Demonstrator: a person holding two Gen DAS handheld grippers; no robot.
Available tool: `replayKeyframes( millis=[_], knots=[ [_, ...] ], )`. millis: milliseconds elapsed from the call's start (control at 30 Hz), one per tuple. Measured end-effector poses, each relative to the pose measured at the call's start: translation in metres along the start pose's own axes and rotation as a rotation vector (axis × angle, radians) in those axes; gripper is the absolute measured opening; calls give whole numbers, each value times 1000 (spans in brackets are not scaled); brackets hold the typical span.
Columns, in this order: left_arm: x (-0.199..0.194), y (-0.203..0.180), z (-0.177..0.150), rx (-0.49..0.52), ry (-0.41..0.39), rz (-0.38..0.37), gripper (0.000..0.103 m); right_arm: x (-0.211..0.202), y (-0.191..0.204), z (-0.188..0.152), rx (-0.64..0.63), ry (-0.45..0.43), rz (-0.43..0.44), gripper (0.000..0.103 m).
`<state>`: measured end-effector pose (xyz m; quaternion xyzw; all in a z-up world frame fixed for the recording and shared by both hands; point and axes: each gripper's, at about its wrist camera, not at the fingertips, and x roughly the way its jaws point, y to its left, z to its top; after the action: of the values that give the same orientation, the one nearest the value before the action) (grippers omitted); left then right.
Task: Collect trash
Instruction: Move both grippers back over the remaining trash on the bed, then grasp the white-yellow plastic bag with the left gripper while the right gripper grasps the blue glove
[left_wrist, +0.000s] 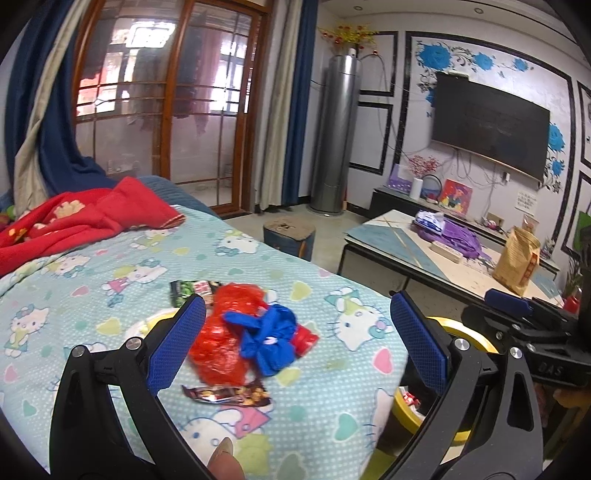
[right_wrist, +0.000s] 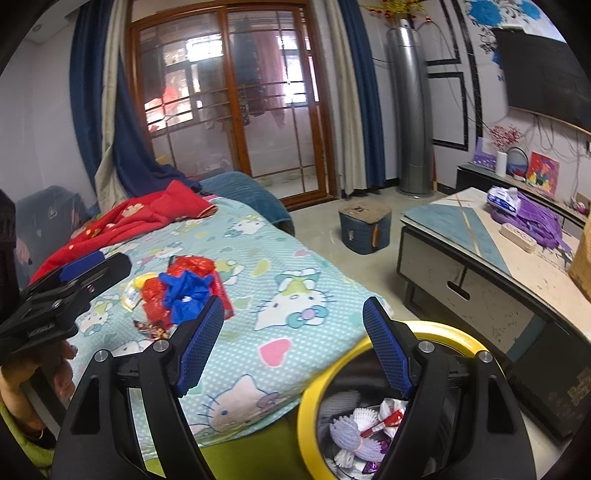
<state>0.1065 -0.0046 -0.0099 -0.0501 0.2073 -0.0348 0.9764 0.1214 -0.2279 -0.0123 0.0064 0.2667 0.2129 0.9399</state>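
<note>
My left tool (left_wrist: 297, 332) stands wide open with nothing held, hanging over the trash pile on the bed (left_wrist: 110, 266): a red plastic bag (left_wrist: 221, 332), a blue glove (left_wrist: 269, 332) on top and a dark snack wrapper (left_wrist: 229, 395) beside. My right tool (right_wrist: 293, 343) gapes empty above the yellow-rimmed bin (right_wrist: 314, 387) beside the bed.

Daylight through the glass doors (left_wrist: 162, 92); fisheye edges dark, slight blur perhaps.
</note>
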Motion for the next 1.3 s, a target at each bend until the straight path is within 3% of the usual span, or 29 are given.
replayKeyframes(
  millis=[567, 733, 967, 1167, 1300],
  knots=[
    [-1, 74, 0, -112, 9, 147, 92, 39, 66, 5, -125, 67, 93, 75],
    [11, 100, -8, -133, 62, 215, 92, 64, 82, 7, -157, 101, 120, 75],
    [30, 130, -20, -185, 156, 241, 92, 105, 104, 5, -196, 173, 160, 75],
    [46, 143, -32, -230, 226, 223, 91, 135, 116, 2, -223, 223, 177, 62],
    [55, 149, -38, -261, 262, 202, 84, 149, 120, -3, -240, 262, 189, 51]
  ],
)
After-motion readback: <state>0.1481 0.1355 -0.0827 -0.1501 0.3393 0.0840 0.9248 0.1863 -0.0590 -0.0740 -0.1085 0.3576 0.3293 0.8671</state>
